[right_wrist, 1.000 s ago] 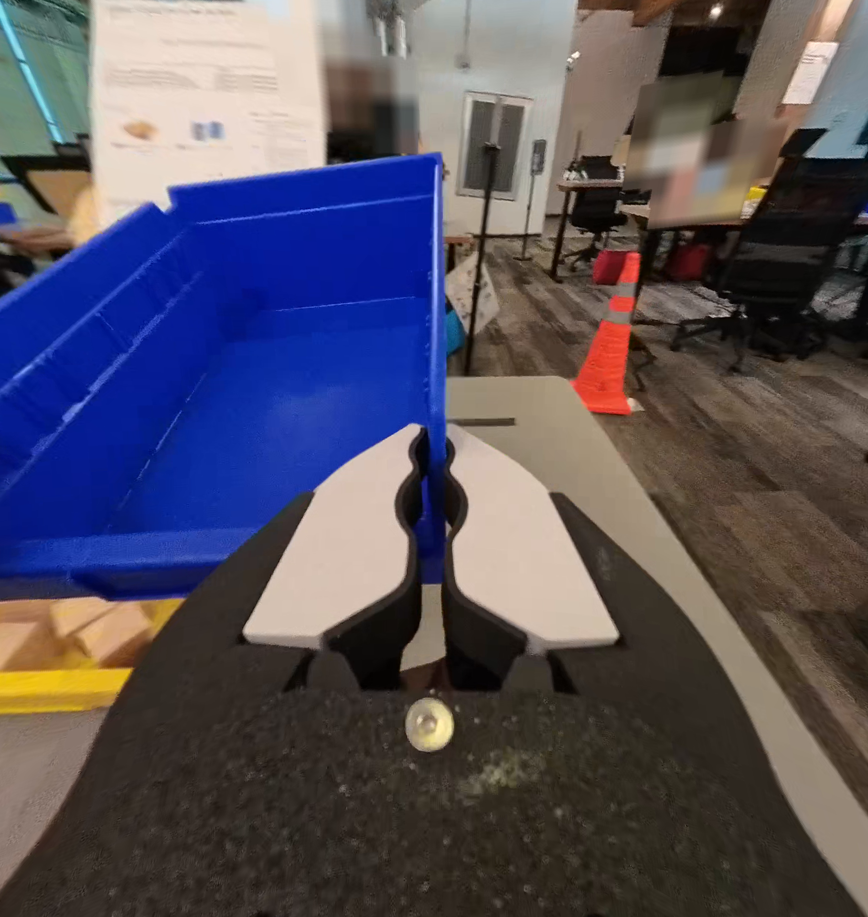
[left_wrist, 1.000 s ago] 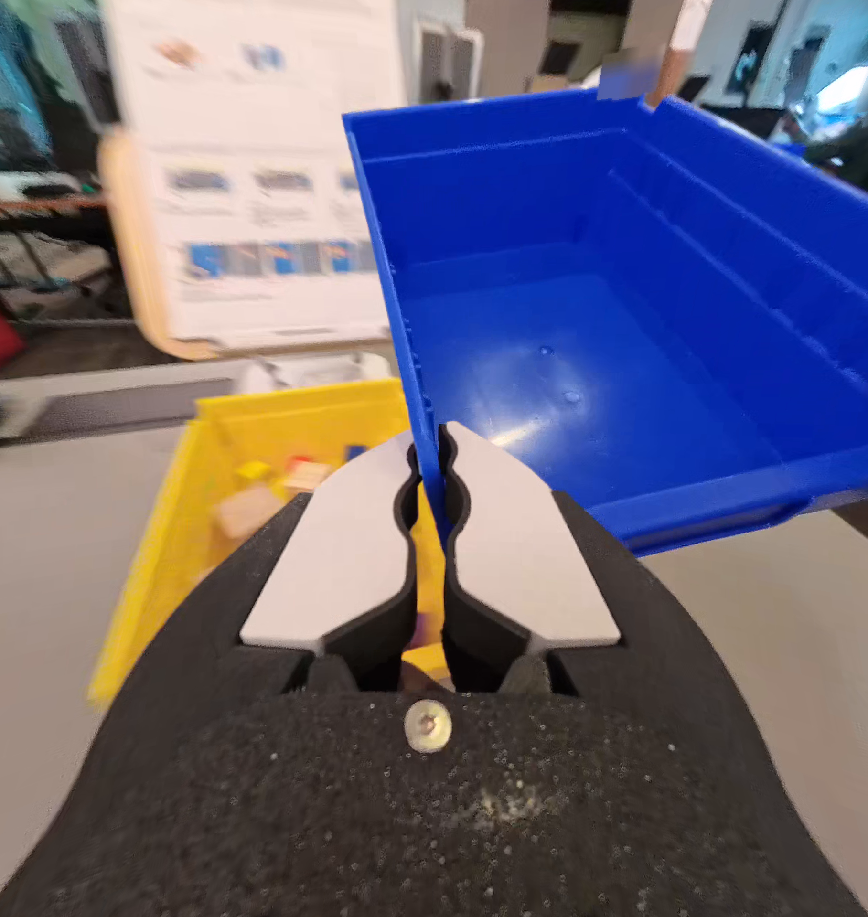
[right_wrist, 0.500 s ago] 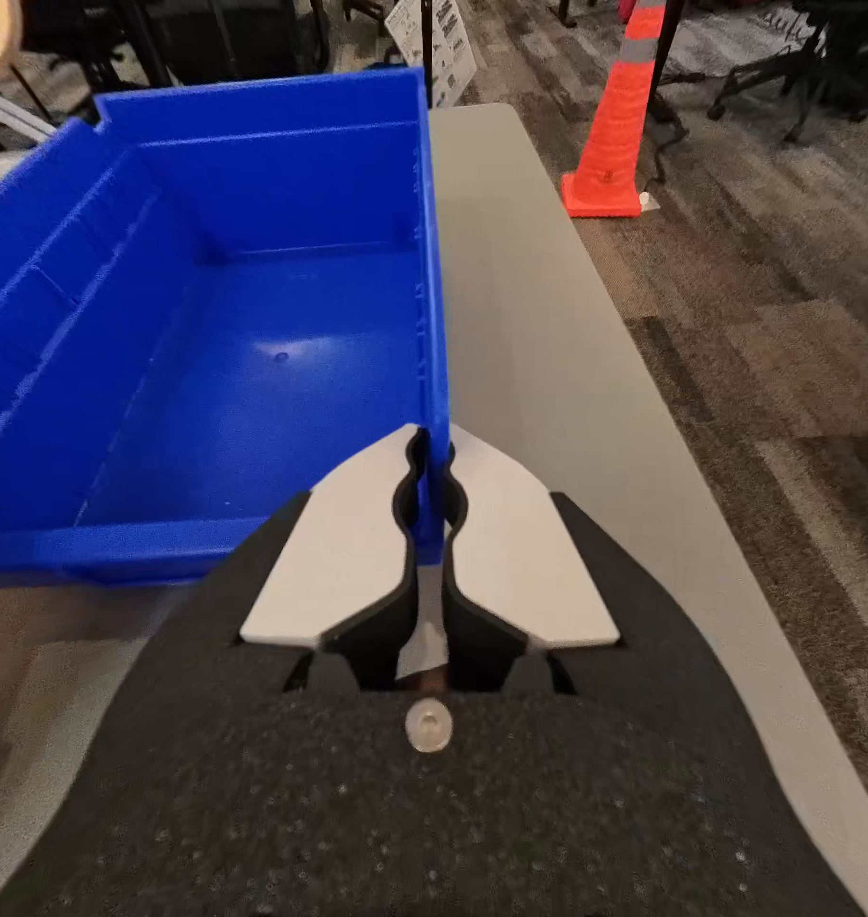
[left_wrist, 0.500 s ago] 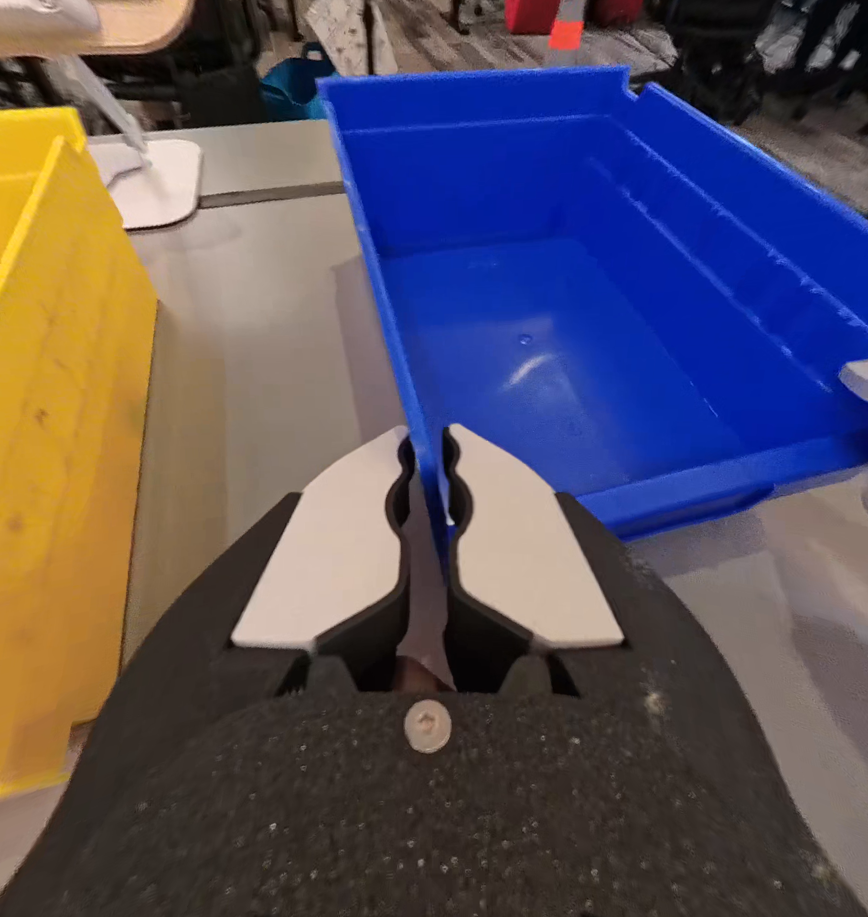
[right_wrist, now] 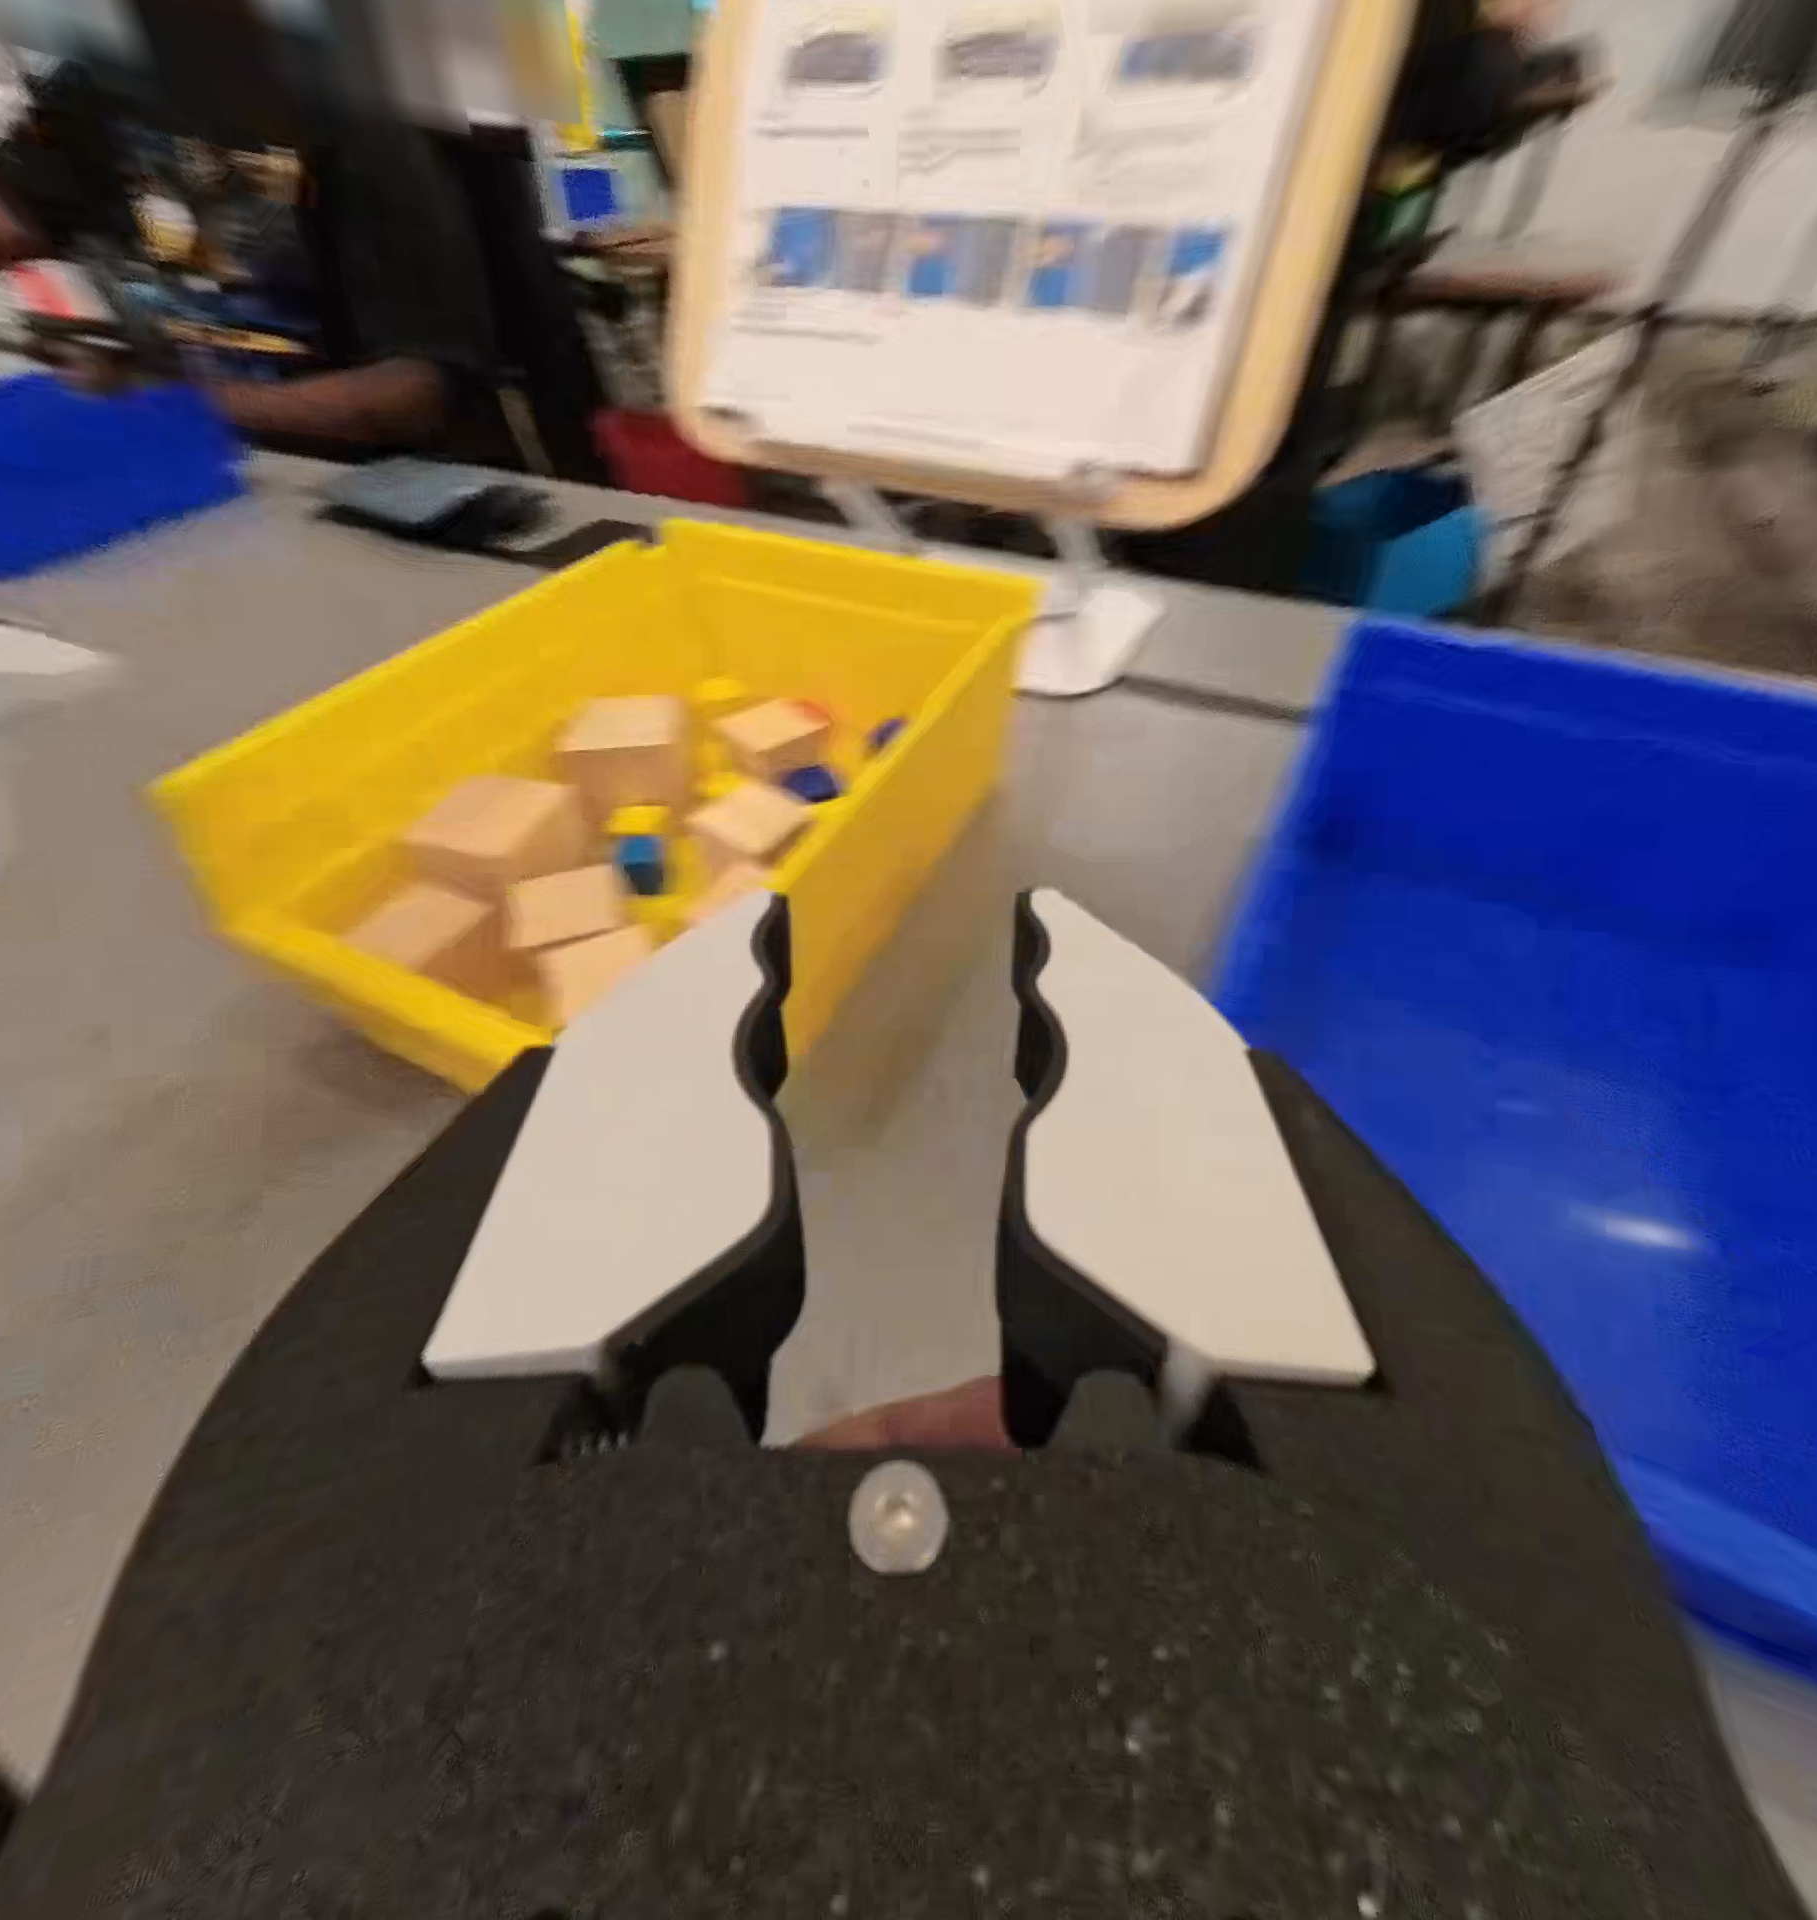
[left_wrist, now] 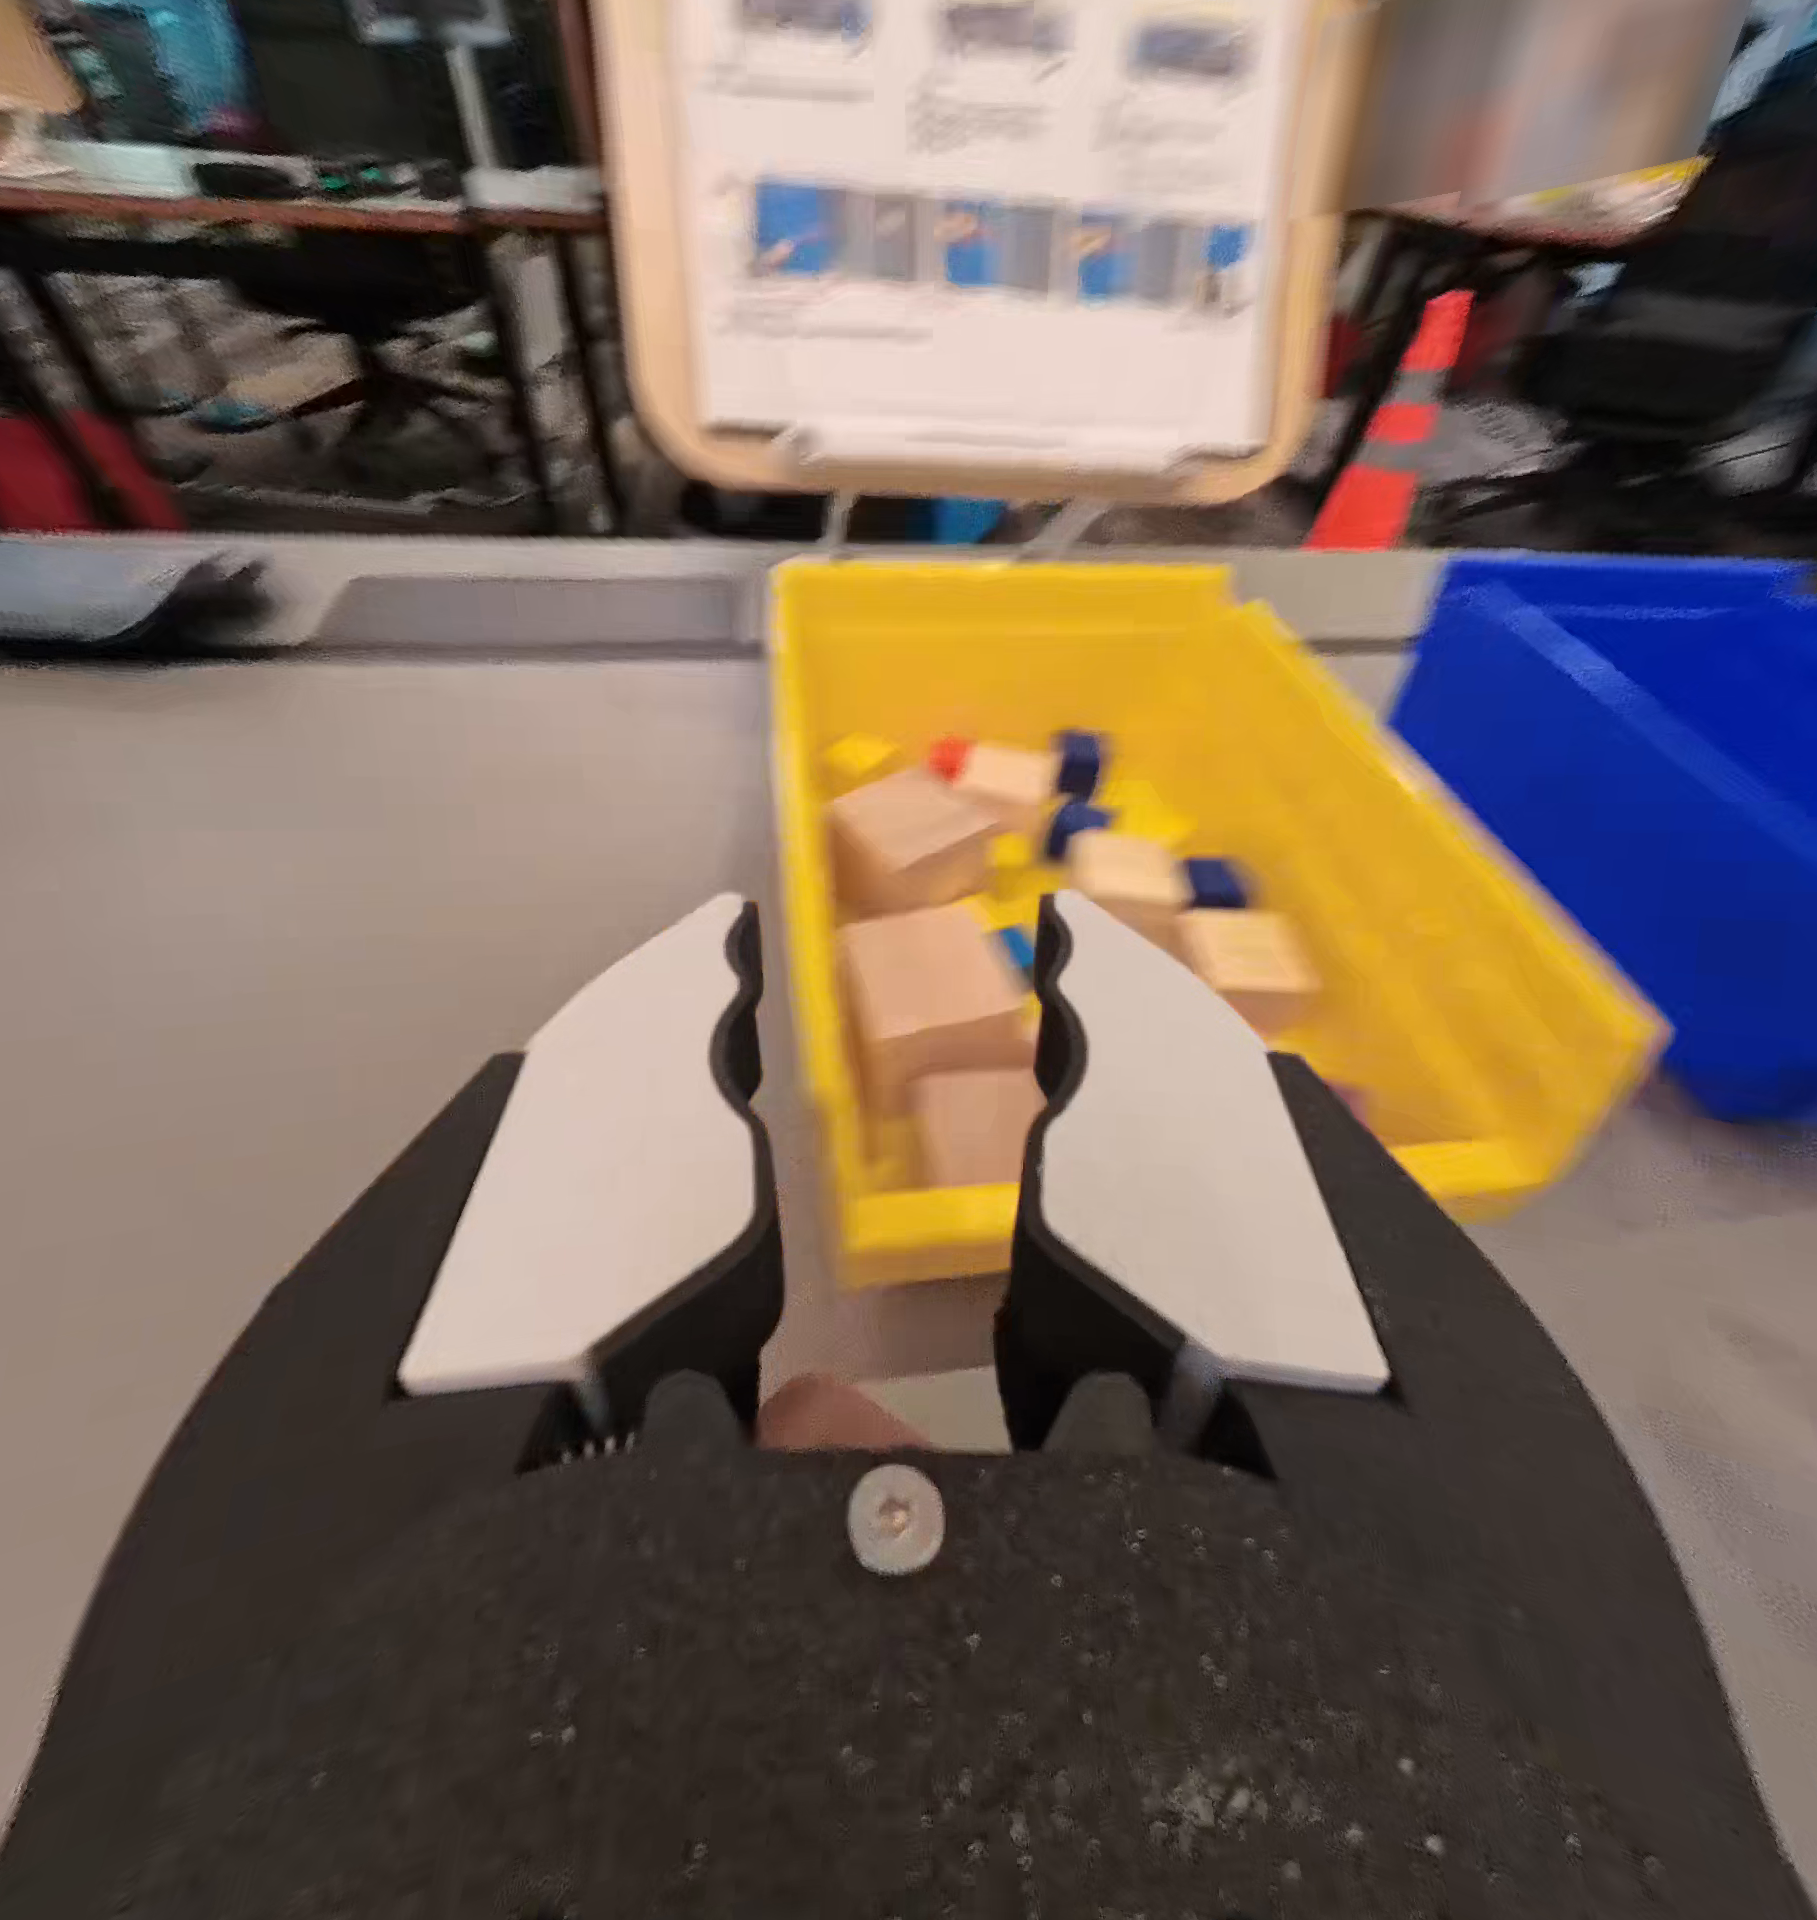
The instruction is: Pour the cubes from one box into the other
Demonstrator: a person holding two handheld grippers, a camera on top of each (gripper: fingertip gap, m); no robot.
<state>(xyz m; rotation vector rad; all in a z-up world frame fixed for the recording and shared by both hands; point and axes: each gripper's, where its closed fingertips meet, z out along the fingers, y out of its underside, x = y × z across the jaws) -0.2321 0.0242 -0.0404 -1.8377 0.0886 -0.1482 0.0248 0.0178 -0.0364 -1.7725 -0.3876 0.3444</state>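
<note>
A yellow box (left_wrist: 1403,935) stands on the grey table and holds several wooden cubes (left_wrist: 909,847) and small coloured cubes. It also shows in the right wrist view (right_wrist: 914,842), with its cubes (right_wrist: 488,842). The blue box (left_wrist: 1662,831) stands empty to its right; in the right wrist view the blue box (right_wrist: 1569,1039) fills the right side. My left gripper (left_wrist: 896,920) is open and empty, its tips over the yellow box's near left corner. My right gripper (right_wrist: 899,914) is open and empty, above the table strip between the two boxes.
A poster board on a white stand (left_wrist: 977,239) rises behind the yellow box; it also shows in the right wrist view (right_wrist: 997,239). A second blue box (right_wrist: 73,468) sits far left. A person (right_wrist: 343,312) is behind the table. An orange cone (left_wrist: 1392,436) stands beyond.
Both grippers have let go of the blue box's walls and opened. The blue box, held up tilted a second ago, now rests on the table. Both grippers have pulled back toward the yellow box.
</note>
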